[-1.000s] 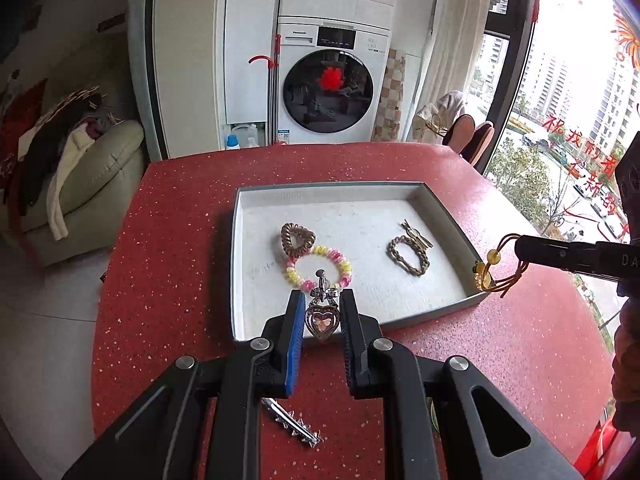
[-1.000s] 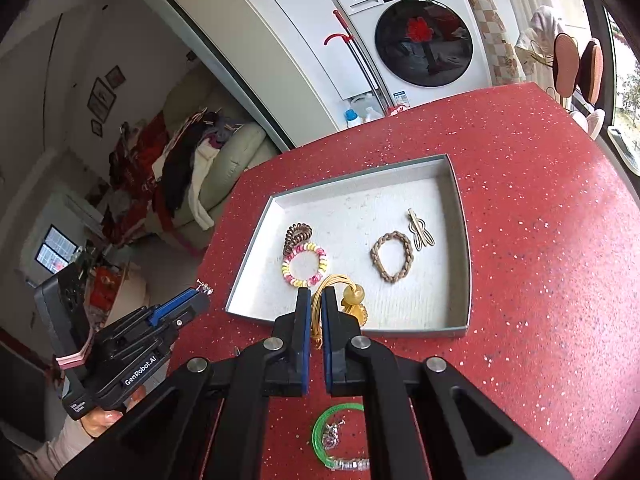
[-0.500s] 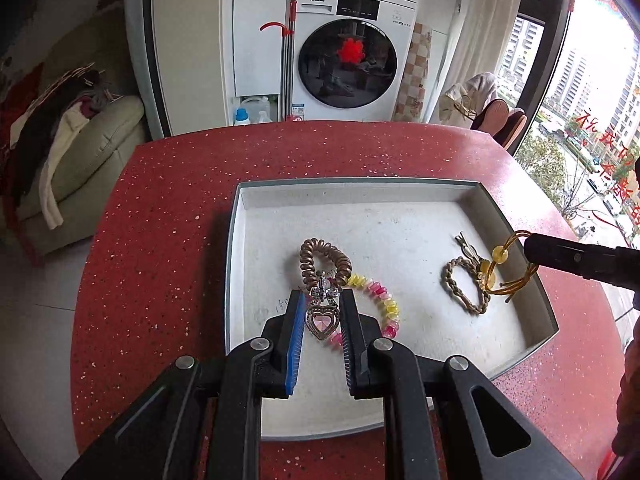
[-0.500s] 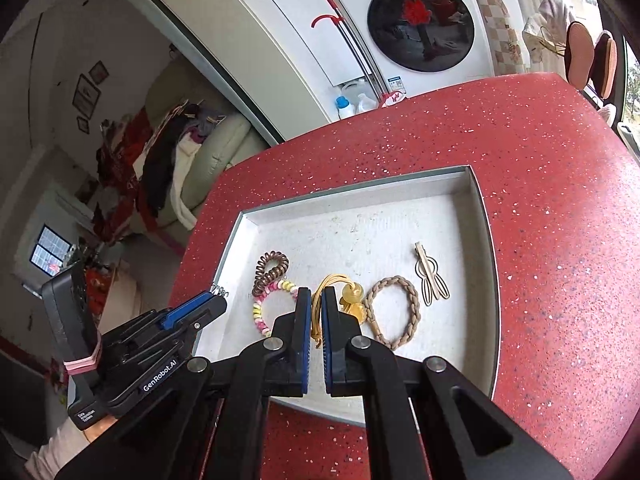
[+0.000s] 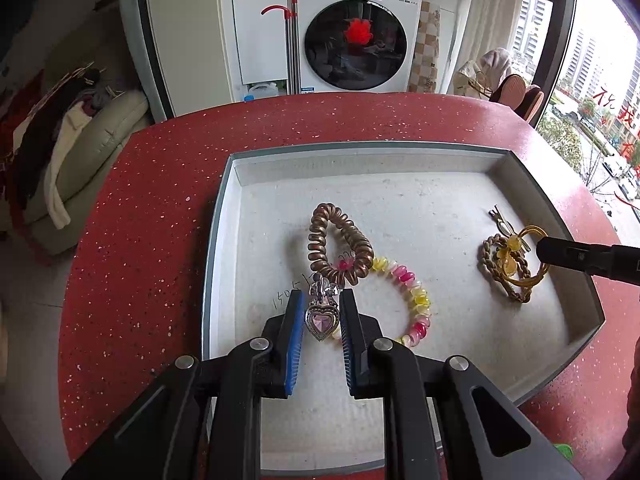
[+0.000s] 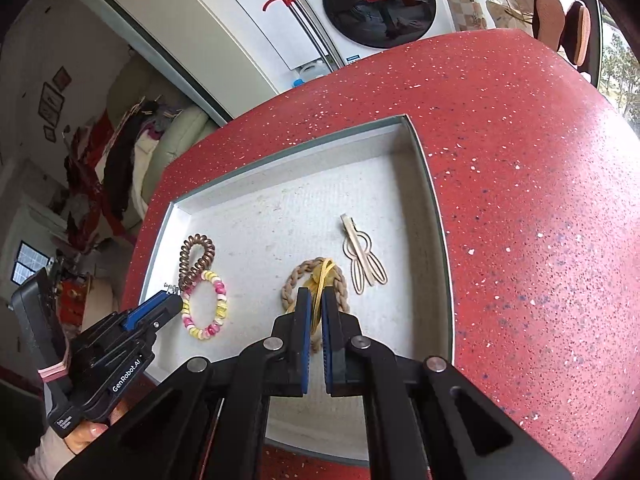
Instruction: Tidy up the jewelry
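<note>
A grey tray (image 5: 360,152) (image 6: 436,208) sits on the red table. My left gripper (image 5: 319,308) is shut on a silver heart pendant clip (image 5: 322,320), held low over the tray next to a brown spiral hair tie (image 5: 340,244) and a pink-yellow bead bracelet (image 5: 412,300). My right gripper (image 6: 315,304) is shut on a yellow cord hair tie with beads (image 6: 323,280) (image 5: 516,256), over a braided tan ring (image 6: 292,284). A gold hair clip (image 6: 362,256) lies to the right of it.
The red speckled table (image 6: 520,160) extends around the tray. A washing machine (image 5: 356,36) and a sofa with clothes (image 5: 80,152) stand beyond the table. A green item (image 5: 562,450) peeks out at the table's near right edge.
Both grippers have moved forward from the tray's near edge to over its floor and lower, each still holding its piece. The yellow hair tie now hangs over the braided ring.
</note>
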The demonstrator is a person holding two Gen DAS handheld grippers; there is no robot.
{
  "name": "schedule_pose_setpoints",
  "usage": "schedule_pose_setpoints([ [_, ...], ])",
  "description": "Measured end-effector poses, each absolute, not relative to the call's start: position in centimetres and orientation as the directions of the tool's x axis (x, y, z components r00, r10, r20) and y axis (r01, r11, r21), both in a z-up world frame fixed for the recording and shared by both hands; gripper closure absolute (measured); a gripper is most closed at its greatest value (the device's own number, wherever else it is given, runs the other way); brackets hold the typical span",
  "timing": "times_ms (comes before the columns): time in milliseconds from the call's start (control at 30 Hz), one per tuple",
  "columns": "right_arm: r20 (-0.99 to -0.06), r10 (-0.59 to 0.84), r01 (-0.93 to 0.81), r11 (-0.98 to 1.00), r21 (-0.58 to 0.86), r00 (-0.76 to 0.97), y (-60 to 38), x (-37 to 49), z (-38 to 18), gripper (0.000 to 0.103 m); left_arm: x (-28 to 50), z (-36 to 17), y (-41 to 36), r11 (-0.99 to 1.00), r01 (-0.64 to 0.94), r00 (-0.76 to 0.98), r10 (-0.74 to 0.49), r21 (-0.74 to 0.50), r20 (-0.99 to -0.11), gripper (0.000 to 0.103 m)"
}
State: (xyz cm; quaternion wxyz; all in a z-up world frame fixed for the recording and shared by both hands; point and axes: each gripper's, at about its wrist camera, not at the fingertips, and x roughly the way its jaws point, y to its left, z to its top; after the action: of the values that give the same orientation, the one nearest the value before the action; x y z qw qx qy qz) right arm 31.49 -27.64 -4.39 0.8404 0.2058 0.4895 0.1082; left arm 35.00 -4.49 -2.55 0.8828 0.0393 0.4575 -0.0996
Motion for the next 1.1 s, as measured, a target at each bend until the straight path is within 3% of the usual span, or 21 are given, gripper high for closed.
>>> schedule_pose_setpoints([
  [367,-0.822,0.295,0.003,0.941,0.34,0.488,-26.6,30.9,-4.9,0.094,34.5,-3.0,-5.5,0.972,0.217,0.587,-0.06,0.086,-0.807,0.067],
  [433,-0.824,0.288,-0.001,0.944,0.329,0.488,-26.5,30.9,-4.8,0.084,34.3,-2.9,-5.6,0.972,0.215,0.591,-0.051,0.097,-0.805,0.067],
  [500,-0.826,0.275,-0.001,0.949,0.316,0.492,-26.4,30.8,-4.6,0.05,34.2,-2.7,-5.5,0.973,0.21,0.596,-0.049,0.097,-0.801,0.067],
  [533,-0.823,0.271,-0.001,0.95,0.312,0.499,-26.4,30.6,-4.4,0.047,34.1,-2.6,-5.5,0.973,0.208,0.598,-0.05,0.095,-0.8,0.067],
  [1100,-0.743,0.314,-0.031,0.929,0.368,0.591,-25.8,27.2,-0.5,0.046,33.0,-1.4,-5.0,0.976,0.21,0.63,-0.085,0.065,-0.772,0.066],
])
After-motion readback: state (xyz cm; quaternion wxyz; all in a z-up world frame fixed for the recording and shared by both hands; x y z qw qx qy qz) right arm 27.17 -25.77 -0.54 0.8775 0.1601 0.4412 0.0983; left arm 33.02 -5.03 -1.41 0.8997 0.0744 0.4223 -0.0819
